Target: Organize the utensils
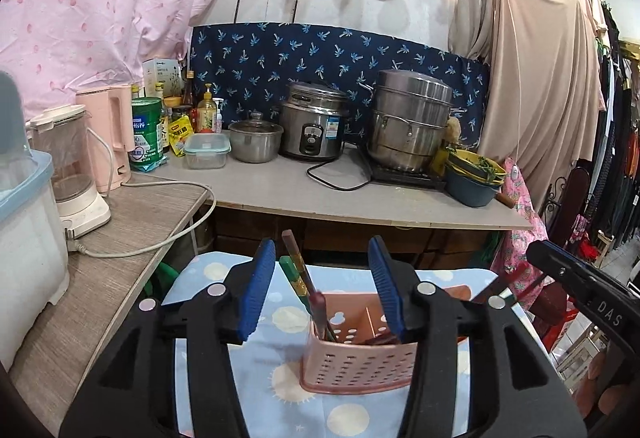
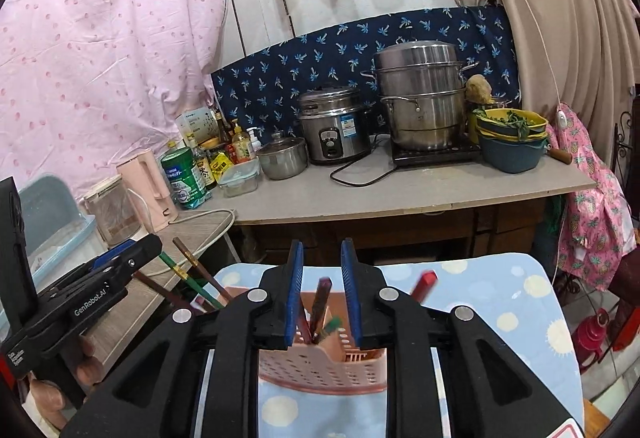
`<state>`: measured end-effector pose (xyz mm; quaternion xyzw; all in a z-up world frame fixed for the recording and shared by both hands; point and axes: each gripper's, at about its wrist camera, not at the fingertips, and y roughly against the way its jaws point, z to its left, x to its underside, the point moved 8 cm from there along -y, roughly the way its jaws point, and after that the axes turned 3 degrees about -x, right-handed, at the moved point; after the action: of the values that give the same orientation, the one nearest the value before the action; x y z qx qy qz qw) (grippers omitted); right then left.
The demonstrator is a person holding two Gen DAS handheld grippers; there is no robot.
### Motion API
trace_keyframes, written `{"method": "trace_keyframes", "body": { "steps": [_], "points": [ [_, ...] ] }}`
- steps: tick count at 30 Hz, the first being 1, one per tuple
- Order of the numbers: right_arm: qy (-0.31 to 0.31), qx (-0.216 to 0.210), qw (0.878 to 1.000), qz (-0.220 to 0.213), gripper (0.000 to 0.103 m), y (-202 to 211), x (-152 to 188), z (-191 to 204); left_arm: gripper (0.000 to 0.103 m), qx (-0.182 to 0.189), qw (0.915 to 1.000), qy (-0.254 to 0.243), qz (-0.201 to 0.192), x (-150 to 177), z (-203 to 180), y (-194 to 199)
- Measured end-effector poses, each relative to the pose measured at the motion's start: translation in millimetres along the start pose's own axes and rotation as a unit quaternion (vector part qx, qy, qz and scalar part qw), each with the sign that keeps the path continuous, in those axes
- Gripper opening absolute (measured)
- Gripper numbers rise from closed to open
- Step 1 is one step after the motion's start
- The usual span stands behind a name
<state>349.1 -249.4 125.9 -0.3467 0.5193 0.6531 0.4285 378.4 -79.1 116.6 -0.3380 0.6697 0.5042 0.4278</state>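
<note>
A pink perforated utensil holder [image 1: 356, 362] stands on a blue cloth with pale dots [image 1: 280, 318]. Several chopsticks [image 1: 300, 270] lean out of its left compartment, brown and green ones. My left gripper [image 1: 322, 290] is open and empty, its blue pads either side of the holder, just above it. In the right wrist view the holder [image 2: 320, 366] sits below my right gripper [image 2: 321, 290], which is open with a narrow gap; a dark chopstick [image 2: 320, 302] stands blurred between the pads, apparently loose. A red chopstick end [image 2: 426, 282] shows behind the right finger.
A counter [image 1: 320, 194] behind holds a rice cooker [image 1: 312, 126], a steel steamer pot [image 1: 412, 126], bowls [image 1: 472, 174], a small pot and bottles. A side table [image 1: 120, 262] at left carries a kettle and blender with a cord. Clothes hang at right.
</note>
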Motion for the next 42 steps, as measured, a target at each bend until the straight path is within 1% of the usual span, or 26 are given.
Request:
{"method": "trace_keyframes", "body": {
  "steps": [4,6,8,13,15,16,18,20,23,28,30,33,38,42],
  "points": [
    [0.004,0.002,1.0,-0.002,0.023,16,4,1,0.047,-0.004,1.0,-0.003,0.0,3,1,13],
    [0.01,0.006,1.0,-0.002,0.028,25,9,2,0.048,-0.001,1.0,-0.006,-0.001,7,1,23],
    [0.015,0.007,1.0,0.0,0.03,35,18,4,0.049,-0.005,0.9999,-0.011,0.001,13,0,31],
    [0.026,0.008,0.999,0.024,0.033,54,50,9,0.049,-0.013,0.9994,-0.021,0.025,41,-1,47],
    [0.025,0.008,0.999,0.034,0.038,60,63,10,0.049,-0.016,0.999,-0.023,0.036,52,0,51],
    [0.023,0.007,0.999,0.038,0.039,62,68,11,0.049,-0.021,0.9987,-0.022,0.042,57,0,53],
    [0.021,0.005,0.999,0.048,0.041,68,80,12,0.05,-0.019,0.9983,-0.018,0.052,66,0,57],
    [0.028,0.009,0.998,0.053,0.045,74,89,14,0.056,-0.025,0.9977,-0.021,0.06,74,-1,61],
    [0.037,0.018,0.997,0.062,0.049,83,104,16,0.057,-0.033,0.9969,-0.028,0.066,88,-3,71],
    [0.033,0.02,0.996,0.076,0.054,99,124,17,0.058,-0.041,0.9952,-0.038,0.08,111,-6,88],
    [0.029,0.021,0.996,0.082,0.057,105,132,15,0.058,-0.046,0.9941,-0.045,0.087,122,-7,93],
    [0.021,0.022,0.995,0.091,0.061,113,146,14,0.062,-0.051,0.9927,-0.051,0.097,135,-9,101],
    [0.026,0.031,0.994,0.104,0.063,122,165,14,0.062,-0.052,0.9905,-0.057,0.114,153,-11,108],
    [0.024,0.031,0.993,0.112,0.064,128,176,16,0.063,-0.058,0.9888,-0.066,0.121,164,-14,113]
  ]
}}
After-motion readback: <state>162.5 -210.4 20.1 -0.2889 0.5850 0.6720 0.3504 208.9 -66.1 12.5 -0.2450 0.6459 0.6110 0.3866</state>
